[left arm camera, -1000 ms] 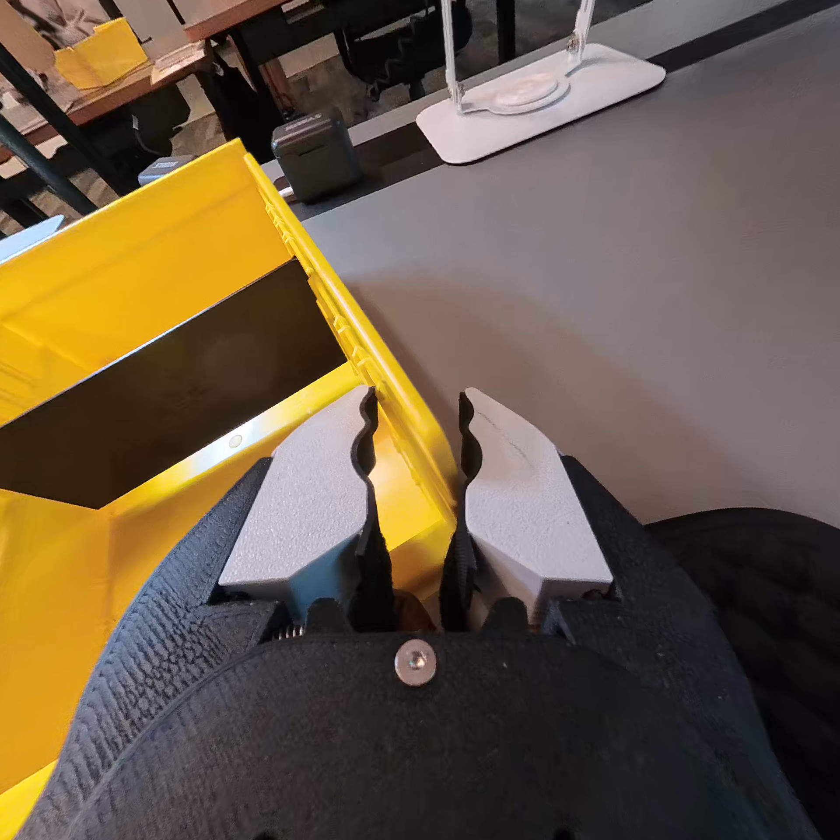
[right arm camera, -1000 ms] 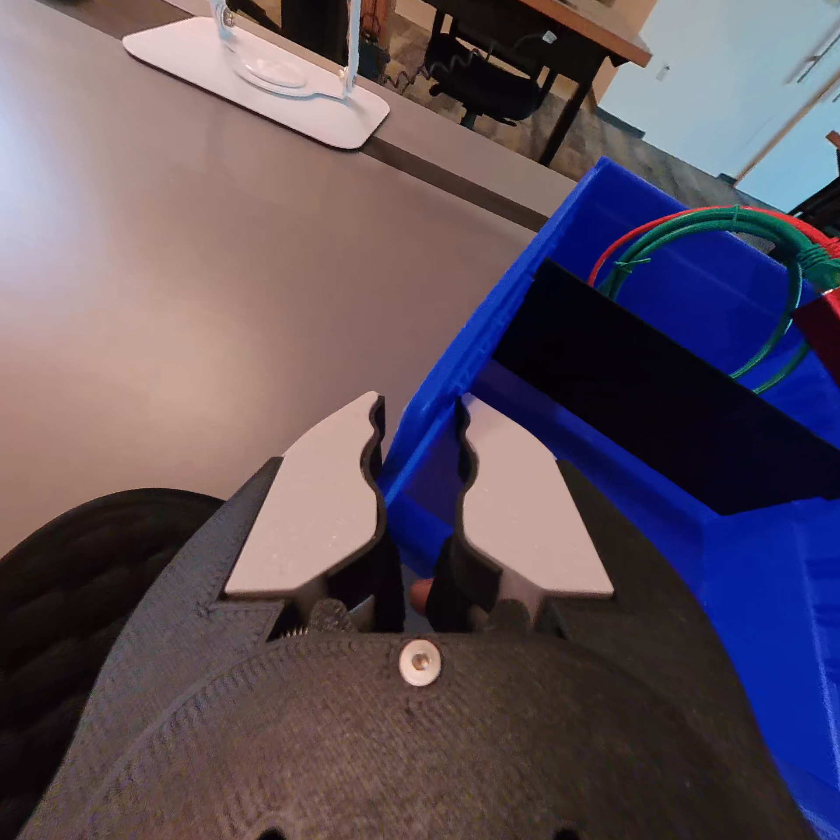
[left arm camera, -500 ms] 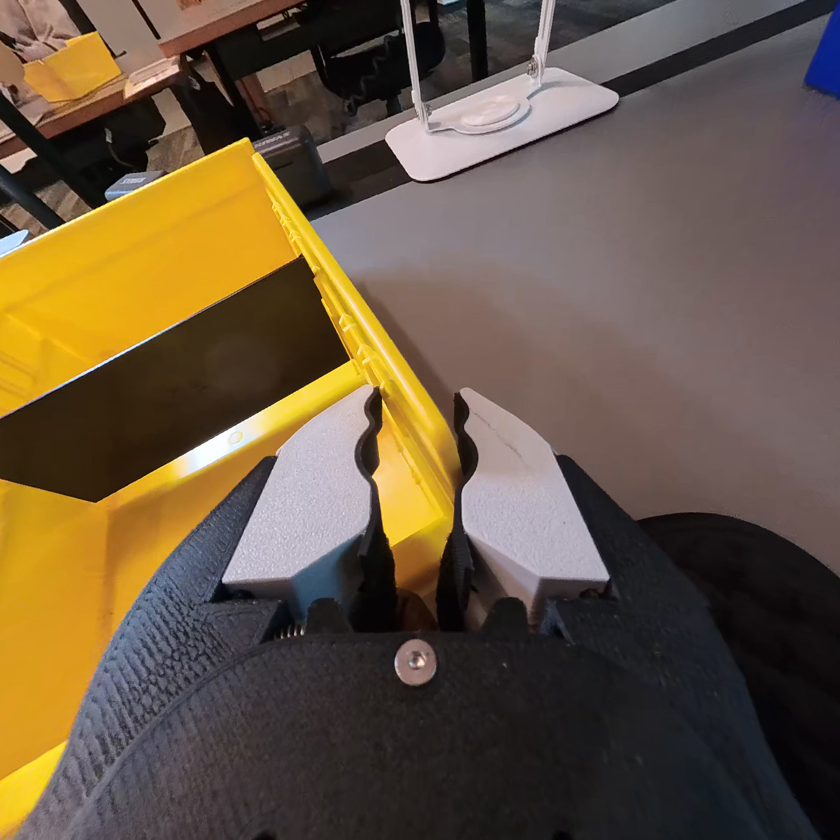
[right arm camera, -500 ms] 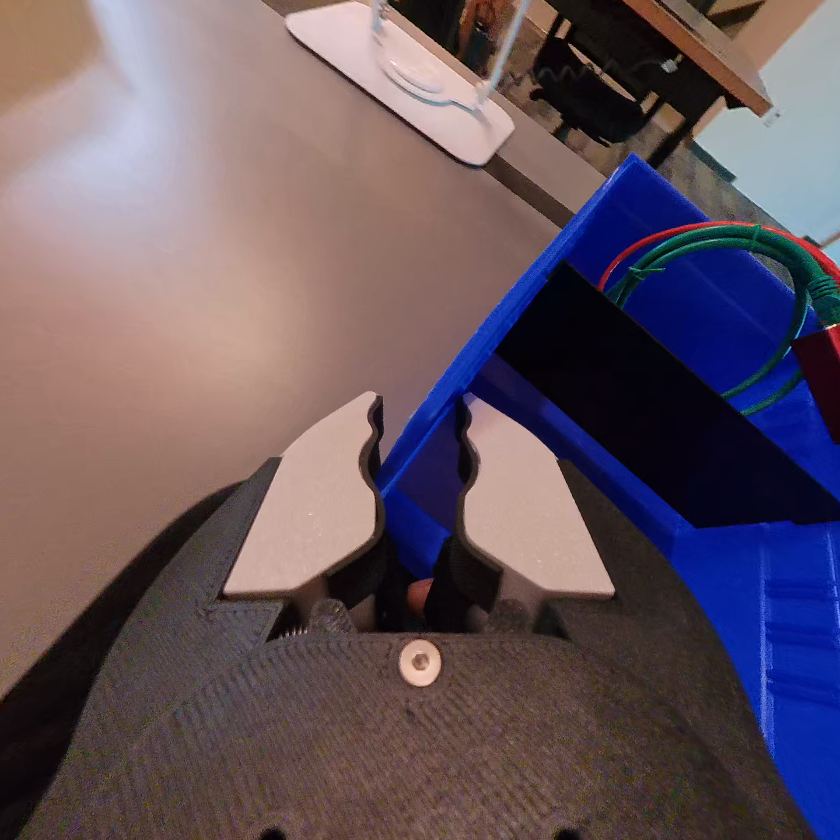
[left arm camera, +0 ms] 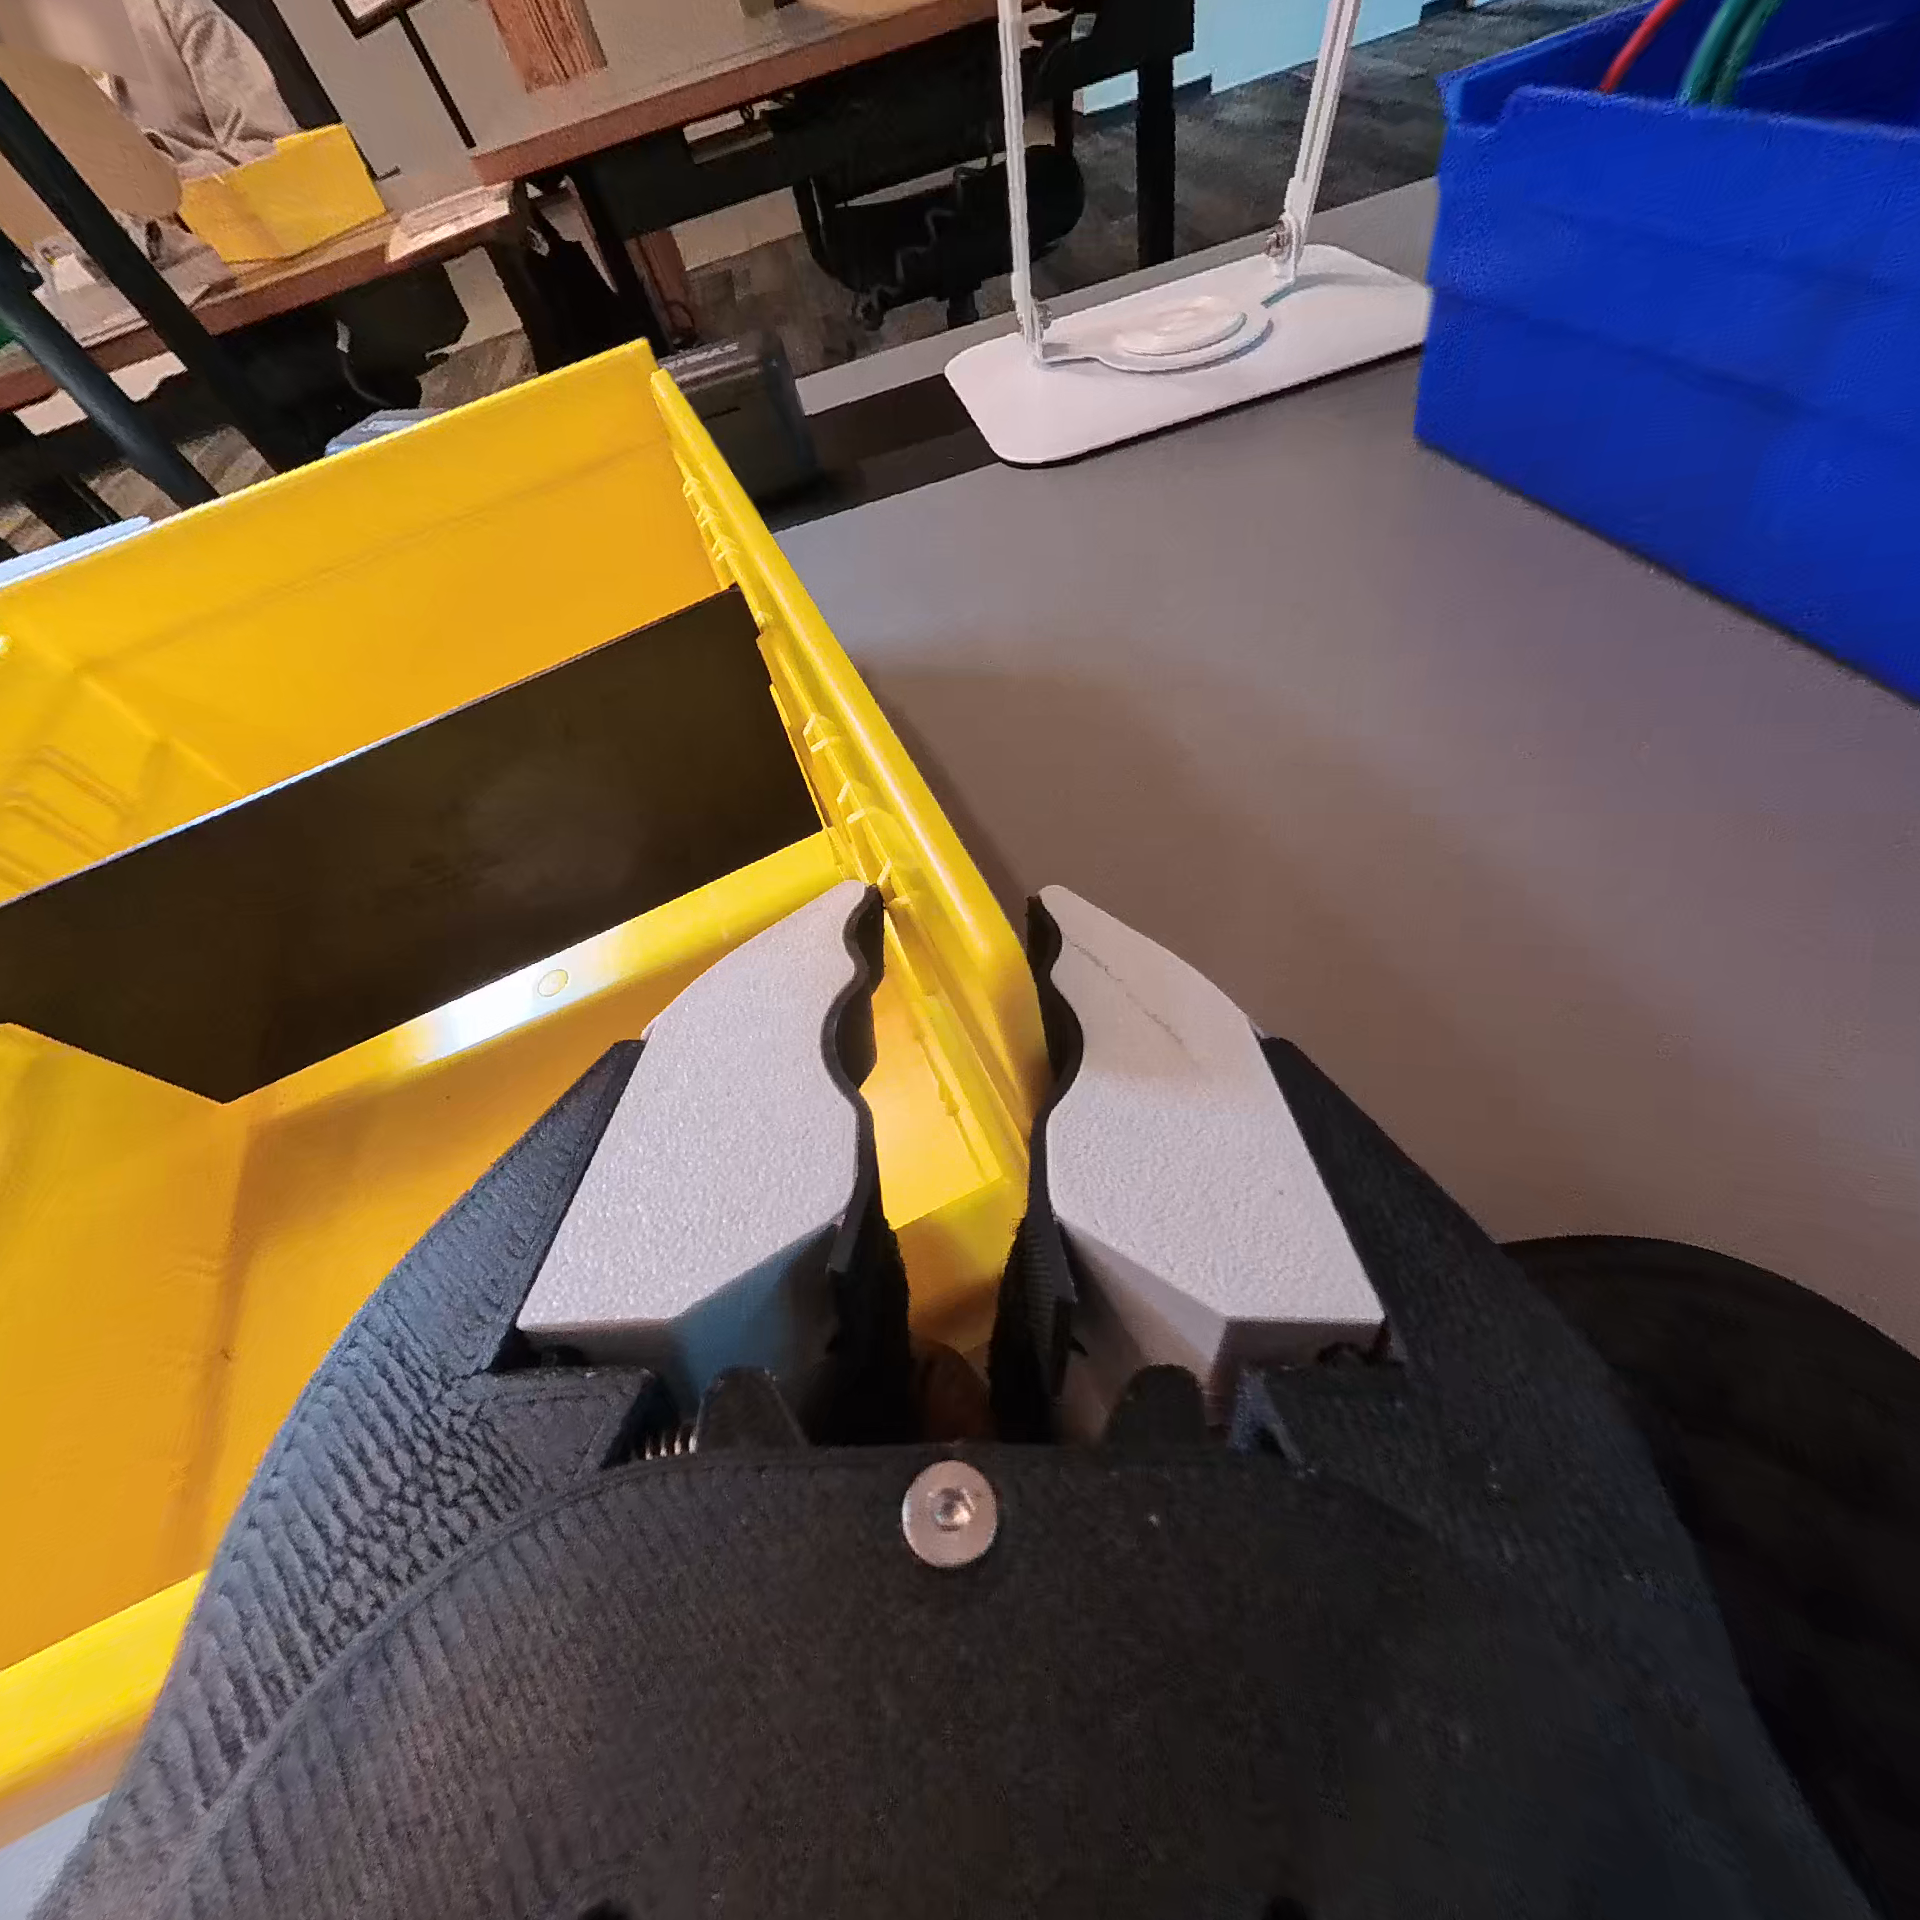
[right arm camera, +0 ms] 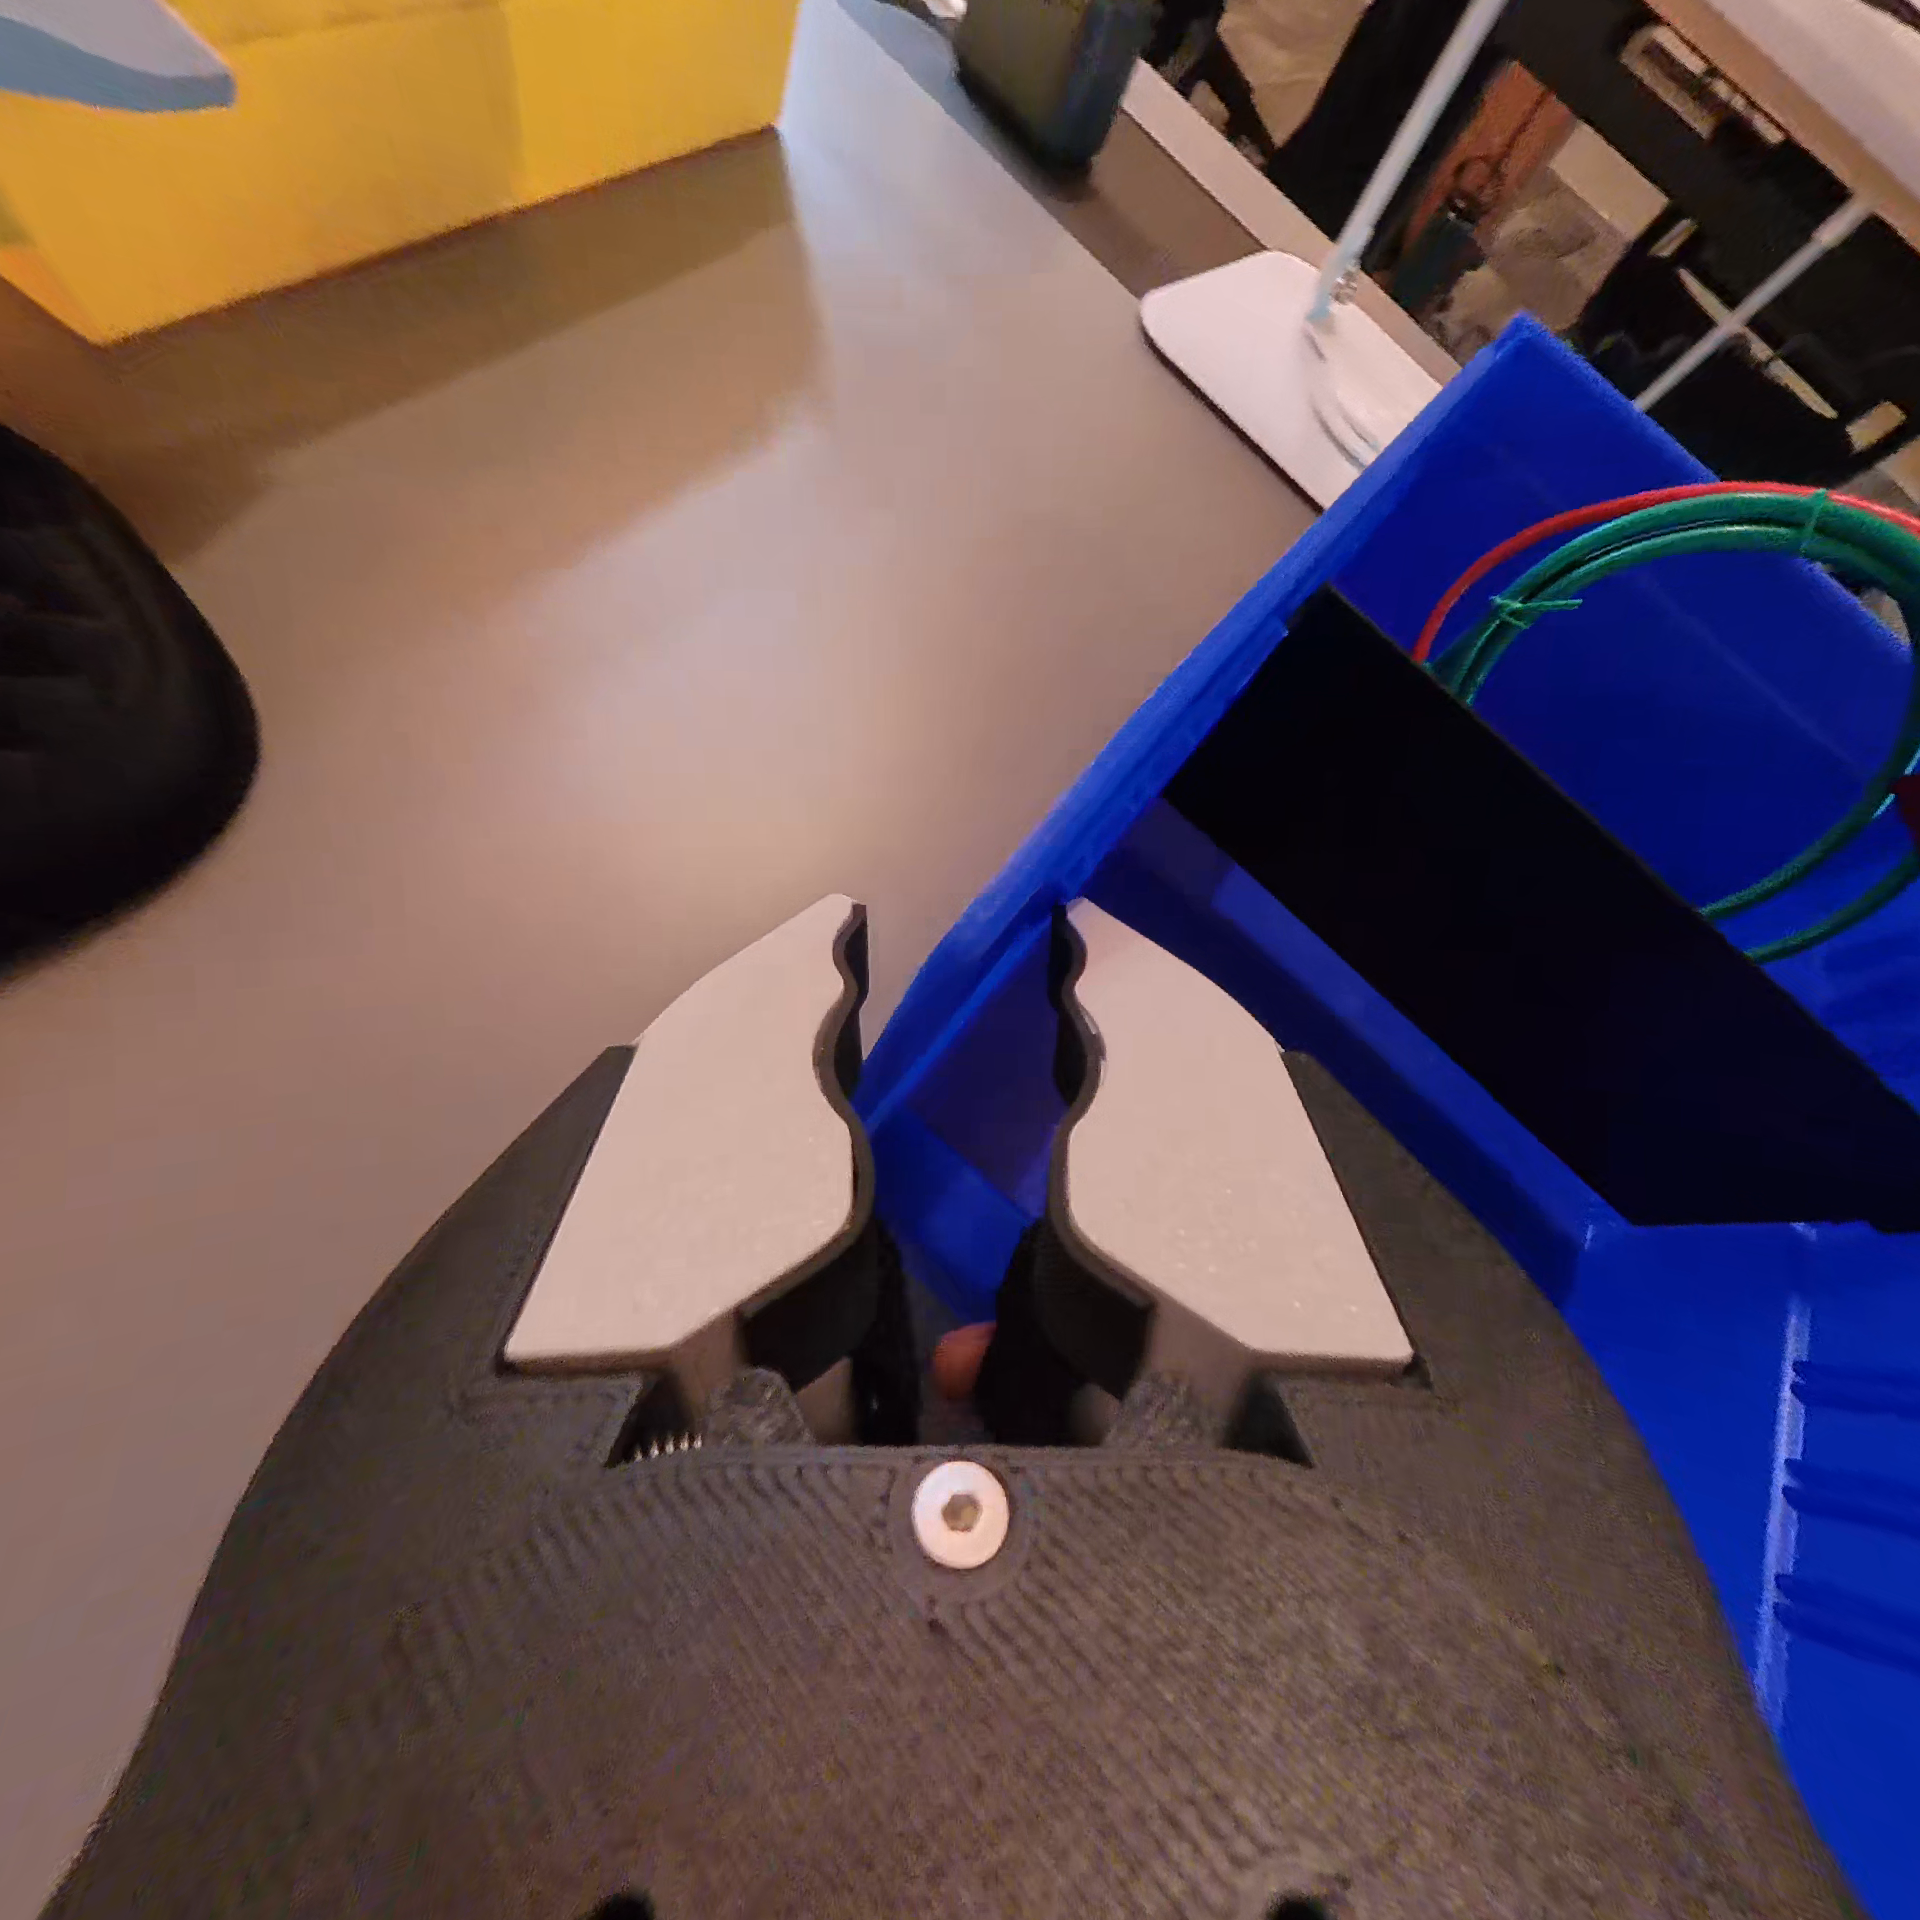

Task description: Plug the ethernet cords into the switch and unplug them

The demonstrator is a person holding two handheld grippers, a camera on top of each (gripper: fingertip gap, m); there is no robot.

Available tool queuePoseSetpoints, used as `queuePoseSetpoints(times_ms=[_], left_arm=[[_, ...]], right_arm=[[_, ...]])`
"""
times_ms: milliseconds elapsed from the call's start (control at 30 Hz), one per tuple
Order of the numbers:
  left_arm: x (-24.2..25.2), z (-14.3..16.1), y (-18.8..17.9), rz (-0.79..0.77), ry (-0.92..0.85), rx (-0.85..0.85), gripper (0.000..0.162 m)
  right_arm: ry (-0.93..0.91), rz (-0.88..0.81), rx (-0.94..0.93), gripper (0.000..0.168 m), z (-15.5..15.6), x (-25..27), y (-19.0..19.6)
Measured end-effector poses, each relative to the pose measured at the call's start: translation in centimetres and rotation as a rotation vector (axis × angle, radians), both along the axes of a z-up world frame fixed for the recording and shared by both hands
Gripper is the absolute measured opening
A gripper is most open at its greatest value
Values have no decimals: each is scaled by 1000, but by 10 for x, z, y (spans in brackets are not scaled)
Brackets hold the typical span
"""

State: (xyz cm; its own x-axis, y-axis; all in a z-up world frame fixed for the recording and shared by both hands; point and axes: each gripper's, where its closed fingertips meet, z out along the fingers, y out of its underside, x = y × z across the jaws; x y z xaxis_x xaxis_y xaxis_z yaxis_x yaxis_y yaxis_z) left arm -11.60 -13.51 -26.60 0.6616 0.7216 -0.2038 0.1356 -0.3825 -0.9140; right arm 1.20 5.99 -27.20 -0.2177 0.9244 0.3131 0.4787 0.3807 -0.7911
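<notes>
Tongs (right arm camera: pixel 956 925) grip blue bin (right arm camera: pixel 1714 1351) w/ cords (right arm camera: pixel 1621 520), prob.

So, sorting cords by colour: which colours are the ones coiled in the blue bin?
Green and red cords, clearest in the right wrist view.

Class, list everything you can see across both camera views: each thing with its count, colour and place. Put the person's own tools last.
Yellow bin: one, yellow, left on the table.
Blue bin: one, blue, right on the table.
Dividers: two, black, one across each bin.
Ethernet cords: coiled, green and red, in the blue bin behind its divider.
Stand base: one, white, far table edge.
Small case: one, dark, behind the yellow bin.
Table: one, grey.
Left tongs: one, grey on black, straddling the yellow bin's wall.
Right tongs: one, same colours, straddling the blue bin's wall.
</notes>
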Motion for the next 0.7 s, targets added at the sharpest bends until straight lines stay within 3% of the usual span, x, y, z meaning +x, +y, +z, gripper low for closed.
queuePoseSetpoints(times_ms=[300, 700], left_arm=[[-1, 1, -2, -1, 15, 18, 25], [9, 28, -10, -120, -46, 162, 40]], right_arm=[[16, 112, -64, 35, 1, -32, -57], [37, 252, -118, 38, 3, -56, -108]])
